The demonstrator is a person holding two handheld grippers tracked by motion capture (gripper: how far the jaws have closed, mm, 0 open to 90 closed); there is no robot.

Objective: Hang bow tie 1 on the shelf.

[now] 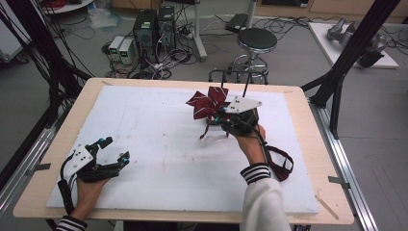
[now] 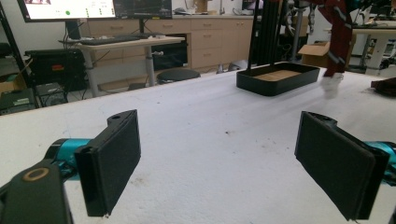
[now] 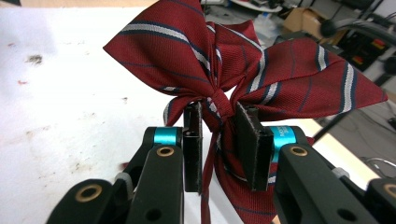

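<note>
A dark red bow tie [image 1: 207, 103] with white and navy stripes hangs above the white pad, held up by my right gripper [image 1: 222, 118]. In the right gripper view the jaws are shut on the bow tie's knot [image 3: 219, 106], with the wings spread above and the tails dropping between the jaws. My left gripper [image 1: 114, 150] rests low at the front left of the pad, open, with nothing between its black pads [image 2: 114, 156]. From the left gripper view the bow tie [image 2: 338, 32] hangs far off at the upper right.
A white foam pad [image 1: 159, 159] covers the wooden table [image 1: 298, 96]. A dark red strap [image 1: 281, 163] lies by the right wrist. A black tray [image 2: 278, 77] stands at the pad's far side. Beyond the table are a stool [image 1: 256, 41], computers and cables.
</note>
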